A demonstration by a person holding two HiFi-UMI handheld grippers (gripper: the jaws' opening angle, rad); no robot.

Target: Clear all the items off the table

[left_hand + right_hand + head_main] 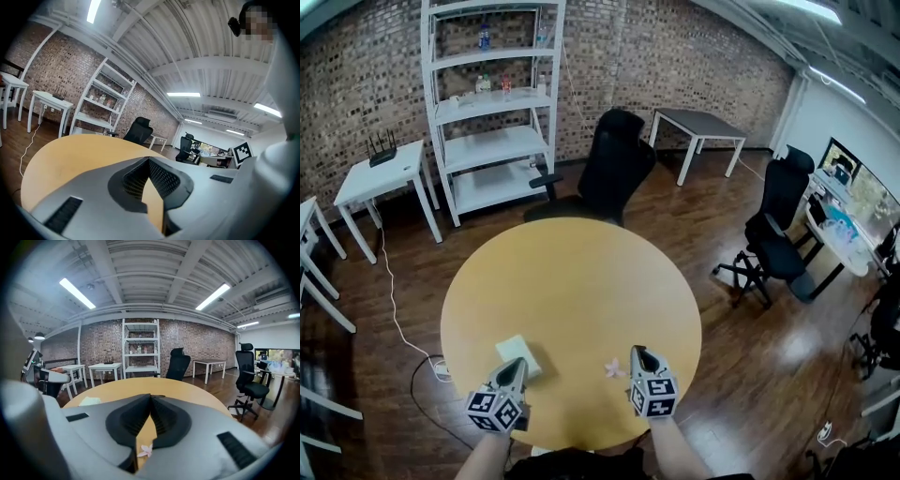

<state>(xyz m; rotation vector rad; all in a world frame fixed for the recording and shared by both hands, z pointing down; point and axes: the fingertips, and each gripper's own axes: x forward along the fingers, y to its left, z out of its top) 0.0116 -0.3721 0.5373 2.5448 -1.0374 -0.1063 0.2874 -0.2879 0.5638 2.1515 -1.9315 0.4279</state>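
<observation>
A round wooden table carries two small things near its front edge. A pale green square pad lies flat at the left, and my left gripper sits over its near corner, shut with nothing between the jaws. A little pink flower lies on the table just left of my right gripper. The right gripper view shows the flower under the jaws' base, not pinched, with the tips shut. The pad shows at the left there.
A black office chair stands at the table's far edge. Behind it are white shelves against the brick wall, a white side table at the left and a grey desk. More black chairs stand at the right.
</observation>
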